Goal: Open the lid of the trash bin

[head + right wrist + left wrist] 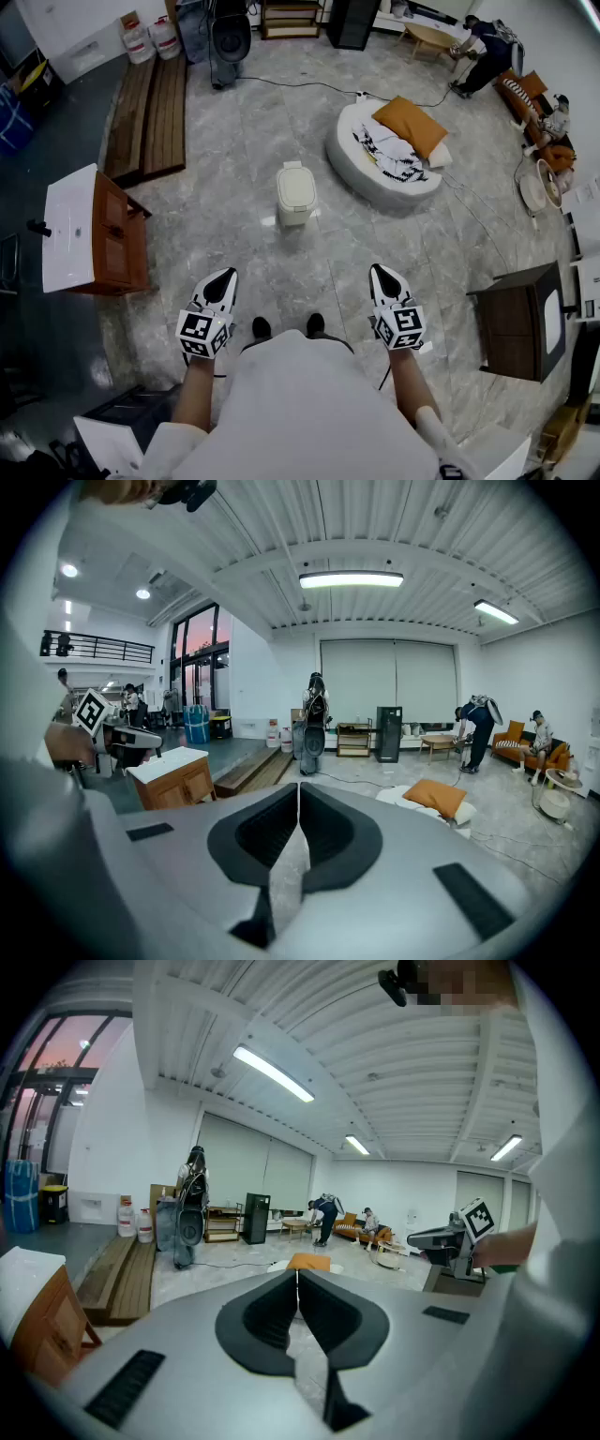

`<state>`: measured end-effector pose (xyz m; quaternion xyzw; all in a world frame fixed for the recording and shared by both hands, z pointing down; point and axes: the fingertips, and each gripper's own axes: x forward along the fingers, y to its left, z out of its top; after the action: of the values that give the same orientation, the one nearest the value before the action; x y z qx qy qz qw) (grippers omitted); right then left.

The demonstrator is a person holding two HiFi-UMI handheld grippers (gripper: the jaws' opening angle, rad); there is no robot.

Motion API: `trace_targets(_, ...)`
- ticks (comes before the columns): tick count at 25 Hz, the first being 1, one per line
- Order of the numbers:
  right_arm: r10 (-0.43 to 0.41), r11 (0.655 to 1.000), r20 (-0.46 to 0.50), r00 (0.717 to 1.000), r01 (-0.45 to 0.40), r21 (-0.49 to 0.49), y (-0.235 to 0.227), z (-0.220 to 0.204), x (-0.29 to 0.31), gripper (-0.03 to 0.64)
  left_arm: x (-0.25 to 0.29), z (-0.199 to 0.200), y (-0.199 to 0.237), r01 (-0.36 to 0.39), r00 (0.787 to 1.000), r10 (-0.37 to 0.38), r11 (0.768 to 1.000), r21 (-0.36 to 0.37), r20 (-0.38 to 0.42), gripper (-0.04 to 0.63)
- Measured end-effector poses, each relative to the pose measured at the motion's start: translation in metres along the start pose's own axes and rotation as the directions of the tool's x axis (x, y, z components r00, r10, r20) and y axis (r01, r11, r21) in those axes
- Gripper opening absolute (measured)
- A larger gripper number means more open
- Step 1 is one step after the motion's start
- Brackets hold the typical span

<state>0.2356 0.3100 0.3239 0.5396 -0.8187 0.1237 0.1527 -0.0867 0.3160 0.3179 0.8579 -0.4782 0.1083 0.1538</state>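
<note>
bin [296, 204] well ahead, lid [294, 176] down
left hand-held gripper [222, 278] and right hand-held gripper [382, 277] pressed together, empty; a shove may tip the bin.

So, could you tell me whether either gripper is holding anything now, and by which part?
Nothing is held: the left gripper and right gripper are shut and empty, away from the small cream plastic trash bin.

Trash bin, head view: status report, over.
Left claw and right claw shut, empty. Trash bin ahead on floor, lid down, untouched. Nothing between claws and bin.
</note>
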Motion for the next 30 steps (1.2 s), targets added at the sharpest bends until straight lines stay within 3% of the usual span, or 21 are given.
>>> trace_targets(17, 0.021, 1.0, -0.021, 1.0, -0.021, -0.011, 0.017, 0.005, 0.014, 0.034, -0.004, 0.002, 0.015, 0.017, 1.0, -0.017, 1.0, -0.007, 0.014, 0.018)
trace_targets(30, 0.026, 0.999, -0.035, 0.999, -0.027, -0.034, 0.071, 0.001, 0.023, 0.034, -0.034, -0.013, 0.046, 0.053, 0.998, -0.053, 0.999, 0.003, 0.018, 0.018)
